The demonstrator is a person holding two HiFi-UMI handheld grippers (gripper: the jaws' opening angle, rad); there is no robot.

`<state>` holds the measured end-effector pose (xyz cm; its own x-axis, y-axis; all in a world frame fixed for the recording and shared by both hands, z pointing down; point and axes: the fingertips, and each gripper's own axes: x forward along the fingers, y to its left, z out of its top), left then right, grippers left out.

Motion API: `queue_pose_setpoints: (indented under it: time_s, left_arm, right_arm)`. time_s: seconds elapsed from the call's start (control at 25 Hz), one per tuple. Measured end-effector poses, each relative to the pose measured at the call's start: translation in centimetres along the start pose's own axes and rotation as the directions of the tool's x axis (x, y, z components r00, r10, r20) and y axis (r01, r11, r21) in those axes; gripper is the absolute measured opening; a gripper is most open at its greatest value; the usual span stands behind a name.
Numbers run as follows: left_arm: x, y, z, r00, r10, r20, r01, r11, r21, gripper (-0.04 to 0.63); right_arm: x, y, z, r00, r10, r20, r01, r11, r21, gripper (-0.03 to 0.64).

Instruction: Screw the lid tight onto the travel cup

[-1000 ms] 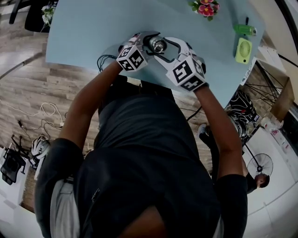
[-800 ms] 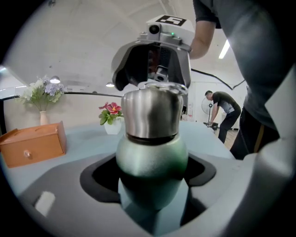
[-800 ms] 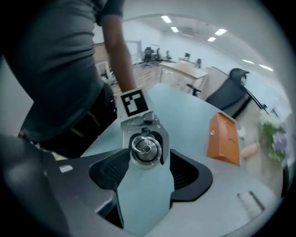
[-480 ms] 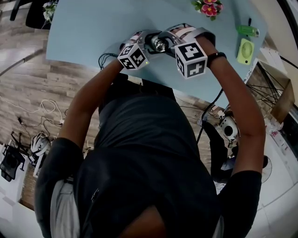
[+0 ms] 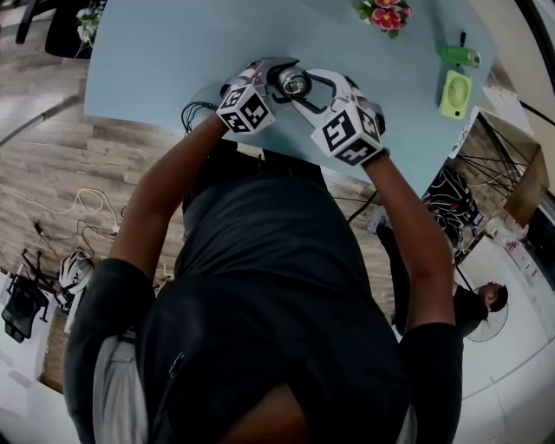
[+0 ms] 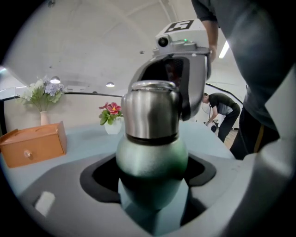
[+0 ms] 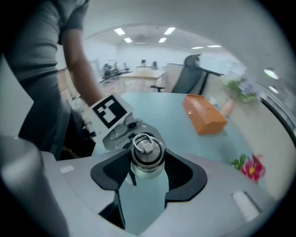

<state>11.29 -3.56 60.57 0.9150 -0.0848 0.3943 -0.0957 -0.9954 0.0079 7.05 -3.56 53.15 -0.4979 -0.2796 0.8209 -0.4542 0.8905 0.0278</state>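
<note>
While the left gripper (image 5: 264,80) clamps the green cup (image 6: 151,162), upright over the table's (image 5: 156,61) near edge, the right gripper (image 5: 314,91) is closed on its steel lid (image 7: 147,150). If the lid sits crooked, turning may jam the thread; smooth steel may slip.

Table (image 5: 165,52) open L of cup (image 5: 293,82); flowers (image 5: 383,15), fan (image 5: 453,94) stand far R, prob. passable btwn.
</note>
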Motion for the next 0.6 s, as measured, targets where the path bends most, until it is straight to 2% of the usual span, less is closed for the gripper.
queue_pose_setpoints:
  time_s: [0.04,0.12,0.2,0.24,0.6]
  left_arm:
    - [-0.04,-0.03,0.00,1.000,0.002,0.000,-0.002,1.000,-0.001,0.430]
    - [-0.02,-0.02,0.04,1.000,0.011,0.001,-0.011,1.000,-0.003,0.430]
    - [0.13,0.12,0.09,1.000,0.018,0.002,-0.018,1.000,-0.008,0.430]
    - [0.16,0.17,0.10,1.000,0.020,0.002,-0.020,1.000,-0.010,0.430]
    - [-0.15,0.12,-0.08,1.000,0.023,0.001,-0.023,1.000,-0.011,0.430]
  right_arm:
    - [-0.12,-0.18,0.13,0.996,-0.087,0.034,0.082,0.988,0.128,0.229]
    - [-0.44,-0.56,0.38,0.964,-0.259,0.054,0.227,0.916,0.331,0.227]
    - [-0.55,-0.88,0.38,0.933,-0.359,0.042,0.306,0.847,0.434,0.227]
    - [-0.54,-0.95,0.36,0.926,-0.377,0.036,0.320,0.830,0.456,0.227]
    - [-0.41,-0.70,0.50,0.926,-0.376,0.029,0.322,0.827,0.461,0.227]
